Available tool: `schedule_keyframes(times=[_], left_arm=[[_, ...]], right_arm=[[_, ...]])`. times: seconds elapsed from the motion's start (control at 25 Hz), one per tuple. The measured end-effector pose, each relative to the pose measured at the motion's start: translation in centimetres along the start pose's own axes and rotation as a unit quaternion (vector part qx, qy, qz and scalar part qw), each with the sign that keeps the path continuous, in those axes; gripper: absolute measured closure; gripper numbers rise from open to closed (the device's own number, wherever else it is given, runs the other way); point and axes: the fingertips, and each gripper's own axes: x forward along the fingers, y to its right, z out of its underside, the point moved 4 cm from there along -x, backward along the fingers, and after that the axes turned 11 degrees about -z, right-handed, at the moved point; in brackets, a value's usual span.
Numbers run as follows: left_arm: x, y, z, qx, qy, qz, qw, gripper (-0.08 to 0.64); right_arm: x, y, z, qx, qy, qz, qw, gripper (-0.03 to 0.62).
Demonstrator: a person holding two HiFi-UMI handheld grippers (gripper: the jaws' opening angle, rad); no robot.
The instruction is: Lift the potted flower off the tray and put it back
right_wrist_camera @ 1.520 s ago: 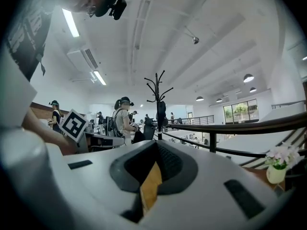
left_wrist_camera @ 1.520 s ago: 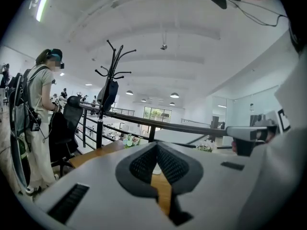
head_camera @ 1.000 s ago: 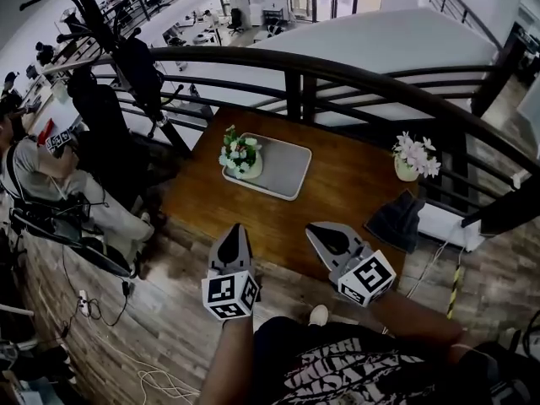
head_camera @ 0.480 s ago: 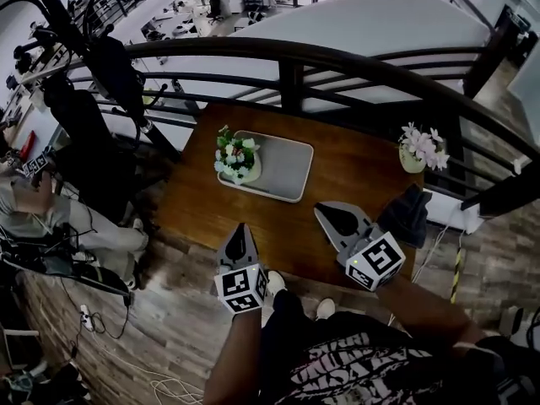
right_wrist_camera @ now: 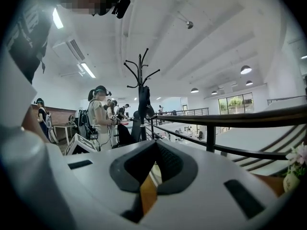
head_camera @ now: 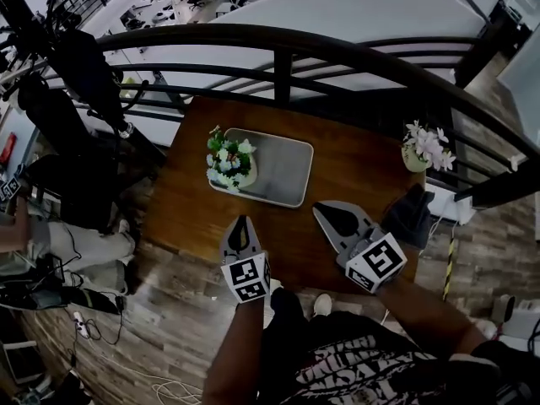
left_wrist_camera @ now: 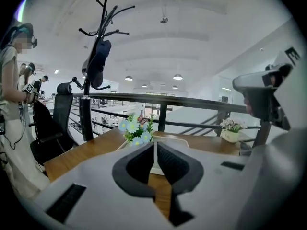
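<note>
The potted flower (head_camera: 229, 162), white and pale blue blooms in a light pot, stands on the left end of the grey tray (head_camera: 278, 169) on the wooden table (head_camera: 354, 180). My left gripper (head_camera: 243, 221) hovers over the table's near edge, short of the tray, jaws shut and empty. To its right, also short of the tray, my right gripper (head_camera: 319, 210) is shut on nothing. In the left gripper view the flower (left_wrist_camera: 136, 129) and tray (left_wrist_camera: 172, 140) lie straight beyond the shut left gripper (left_wrist_camera: 154, 145). In the right gripper view the right gripper (right_wrist_camera: 155, 143) points toward the railing.
A second pot of pink flowers (head_camera: 426, 148) stands at the table's right end, with a dark cloth (head_camera: 413, 213) near the right front corner. A black railing (head_camera: 278, 47) curves behind the table. A coat rack (head_camera: 80, 70) and chair stand left. People stand further left.
Both grippers have moved forward to the table's near edge, and the left one has sunk lower. The flower has stayed on the tray.
</note>
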Motion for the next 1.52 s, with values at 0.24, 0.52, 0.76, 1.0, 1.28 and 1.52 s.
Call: schedule_keyframes(times=[0.24,0.52,0.76,1.0,1.28,1.52], left_arm=[[4.6,0.2,1.4,0.019,-0.013,0.012,0.9997,0.506],[9.3,-0.2,3.3,0.026,-0.037,-0.003,0.9990,0.399],[12.3,-0.5,5.3,0.047,-0.039,-0.027,0.9978,0.293],[15.0,-1.0,5.0,0.039,-0.026,-0.022,0.9986,0.156],[18.0,-0.8,5.0,0.049,-0.030,-0.010,0.9983,0.065],[19.8,-0.6,4.7,0.052,-0.041,-0.012,0.9977,0.049]], right_arm=[[1.9,2.0,1.3,0.004,-0.017,0.012,1.000,0.601],[5.1,3.5,2.5,-0.001,-0.033,0.010,0.999,0.603],[7.8,4.1,2.8,0.000,-0.033,0.003,0.999,0.601],[7.7,4.4,3.9,0.010,-0.042,0.004,0.999,0.601],[6.7,5.5,4.6,0.023,-0.051,0.020,0.998,0.601],[7.2,5.9,4.6,0.029,-0.048,0.020,0.998,0.601]])
